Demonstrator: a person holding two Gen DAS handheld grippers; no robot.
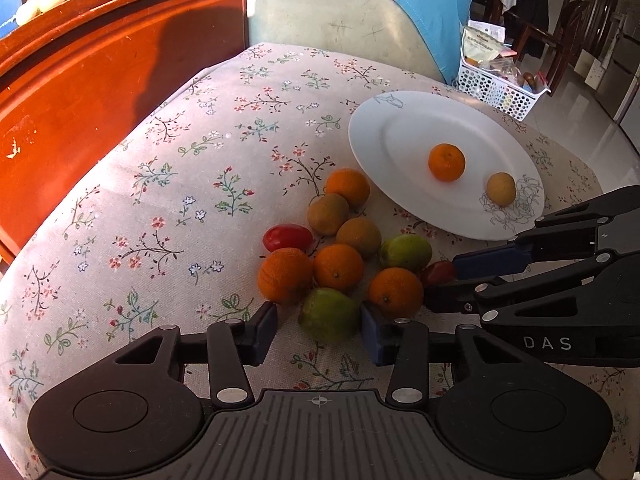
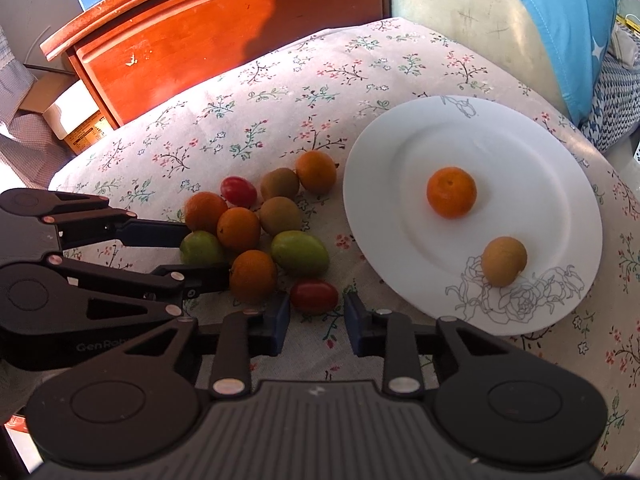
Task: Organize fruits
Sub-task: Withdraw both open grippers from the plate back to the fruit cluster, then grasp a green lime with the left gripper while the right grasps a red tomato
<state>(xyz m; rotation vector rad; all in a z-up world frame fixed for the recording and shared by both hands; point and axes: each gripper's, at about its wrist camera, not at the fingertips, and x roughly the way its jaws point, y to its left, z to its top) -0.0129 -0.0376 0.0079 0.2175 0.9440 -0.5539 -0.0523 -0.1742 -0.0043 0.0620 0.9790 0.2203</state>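
Observation:
A pile of small fruits lies on the floral tablecloth: several oranges, brown kiwis, two green fruits and two red tomatoes. A white plate holds one orange and one kiwi. My left gripper is open, its jaws on either side of a green fruit. My right gripper is open, its jaws on either side of a red tomato.
A red wooden cabinet stands behind the table at the left. A chair with a blue cushion is at the far side. A white perforated basket with packets sits at the far right edge.

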